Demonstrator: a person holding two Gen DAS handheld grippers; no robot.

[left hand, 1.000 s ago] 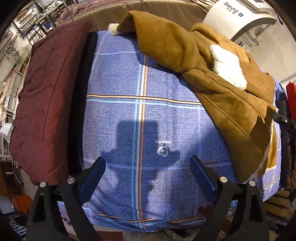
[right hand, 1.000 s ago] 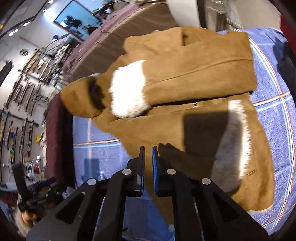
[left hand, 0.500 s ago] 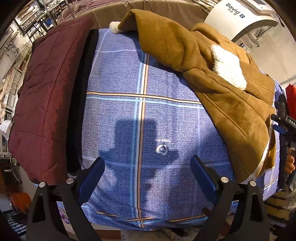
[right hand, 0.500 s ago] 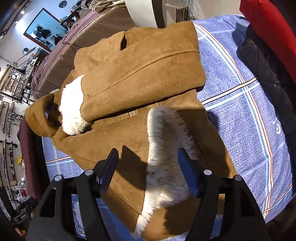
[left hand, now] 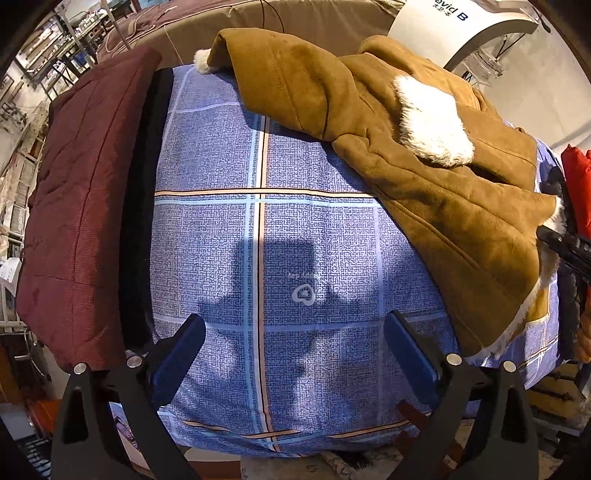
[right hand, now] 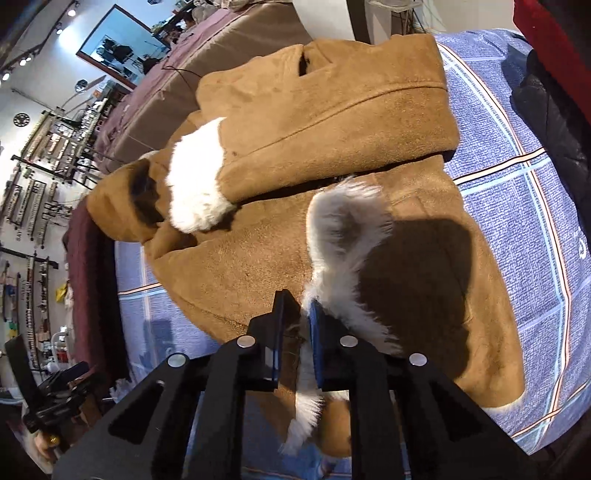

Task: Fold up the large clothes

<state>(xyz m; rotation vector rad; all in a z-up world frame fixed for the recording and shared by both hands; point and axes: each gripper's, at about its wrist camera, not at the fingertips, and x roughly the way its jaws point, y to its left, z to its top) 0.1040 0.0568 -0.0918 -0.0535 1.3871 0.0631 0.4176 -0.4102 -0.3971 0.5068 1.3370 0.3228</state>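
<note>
A tan suede coat point(right hand: 332, 125) with white fur trim lies partly folded on a blue checked bedsheet point(left hand: 258, 240). One fur-cuffed sleeve point(right hand: 199, 184) is folded across its front. My right gripper point(right hand: 300, 314) is shut on the coat's fur-lined front edge point(right hand: 343, 266) and lifts it a little. In the left wrist view the coat point(left hand: 424, 158) lies at the upper right. My left gripper point(left hand: 295, 328) is open and empty above the bare sheet, apart from the coat.
A maroon quilted garment point(left hand: 74, 203) with a black edge lies along the sheet's left side. Black and red clothes point(right hand: 546, 92) are piled at the right. A white machine point(left hand: 461, 26) stands behind the bed. Shelves point(right hand: 37, 192) line the far wall.
My right gripper opened, moved down to the coat's fur-trimmed edge, then closed on it and raised it. My left gripper stayed open and hardly moved.
</note>
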